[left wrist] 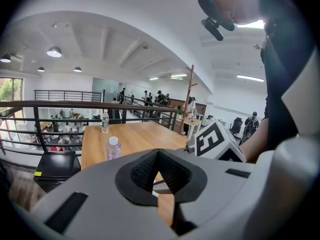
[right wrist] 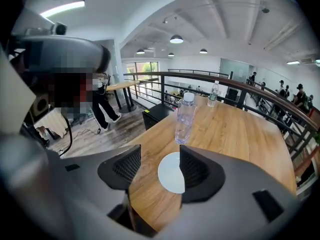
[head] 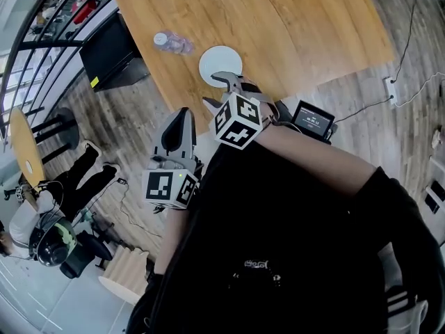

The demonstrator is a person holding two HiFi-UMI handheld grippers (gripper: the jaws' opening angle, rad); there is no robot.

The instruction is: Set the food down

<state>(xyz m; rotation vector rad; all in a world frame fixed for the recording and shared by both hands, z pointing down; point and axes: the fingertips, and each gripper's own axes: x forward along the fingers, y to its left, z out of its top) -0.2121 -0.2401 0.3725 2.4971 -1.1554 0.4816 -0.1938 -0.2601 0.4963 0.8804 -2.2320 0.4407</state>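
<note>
nearest the head camera is the person's black sleeve (head: 313, 179), running to the right gripper (head: 217, 89). its long axis points up the frame toward the plate (head: 221, 62), the tips over the near edge of the table (head: 292, 26). in the right gripper view the right gripper (right wrist: 160, 169) has its 2 jaws apart with nothing held between them; the plate (right wrist: 170, 176) shows through the gap, flat on the table (right wrist: 240, 134).

the left gripper (head: 185, 111) is just beside the right one, lower in the head view, over the wood floor (head: 132, 131) near the table's edge, its long axis pointing the same way. in the left gripper view the left gripper (left wrist: 159, 171) has its jaws closed together, tip against tip, clamped on nothing.

i cannot find the food in any view; the plate's visible face is plain white.

beyond the plate a clear bottle (right wrist: 185, 119) stands upright, cap up, near the plate and apart from it; the same bottle (head: 172, 43) sits left of the plate in the head view and shows in the left gripper view (left wrist: 113, 148). how full it is i cannot tell. a 2nd bottle (right wrist: 214, 95) stands upright at the table's far end, well apart.

a small black device (head: 313, 120) with a lit screen lies just beside the right forearm.
</note>
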